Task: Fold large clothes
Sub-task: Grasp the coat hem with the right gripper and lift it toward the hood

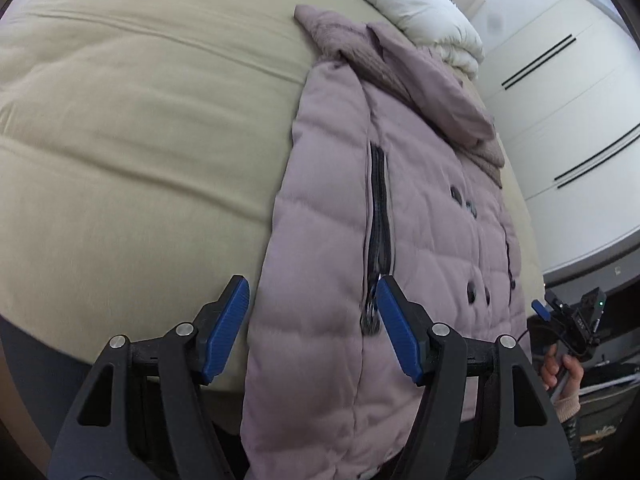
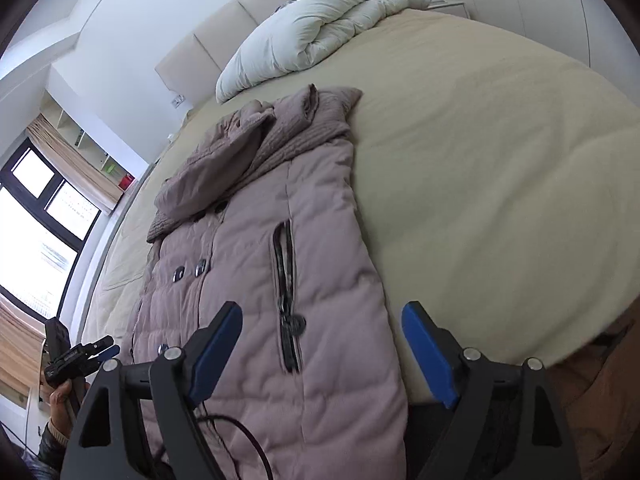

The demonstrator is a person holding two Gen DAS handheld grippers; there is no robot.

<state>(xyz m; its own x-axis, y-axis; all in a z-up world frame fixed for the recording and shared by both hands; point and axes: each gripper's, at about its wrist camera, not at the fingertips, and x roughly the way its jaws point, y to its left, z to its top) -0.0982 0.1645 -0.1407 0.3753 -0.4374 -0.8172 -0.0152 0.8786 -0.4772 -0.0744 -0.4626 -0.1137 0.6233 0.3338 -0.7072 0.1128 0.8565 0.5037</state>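
Note:
A mauve quilted puffer coat [image 1: 344, 216] lies folded lengthwise on the beige bed [image 1: 140, 140], hood at the far end, a black zip pocket and dark buttons facing up. It also shows in the right wrist view [image 2: 280, 264]. My left gripper [image 1: 312, 320] is open and empty, above the coat's near hem, one blue pad on each side of its left strip. My right gripper [image 2: 322, 344] is open and empty above the coat's near right edge. Each view shows the other hand-held gripper at its side: the one beside the coat in the left wrist view [image 1: 568, 320], the other in the right wrist view [image 2: 80, 356].
A white duvet [image 2: 320, 28] is bunched at the head of the bed by the padded headboard [image 2: 248, 12]. White wardrobe doors [image 1: 568, 112] stand beside the bed. A window [image 2: 44, 220] with curtains is on the other side. A black cable [image 2: 248, 440] trails over the coat's hem.

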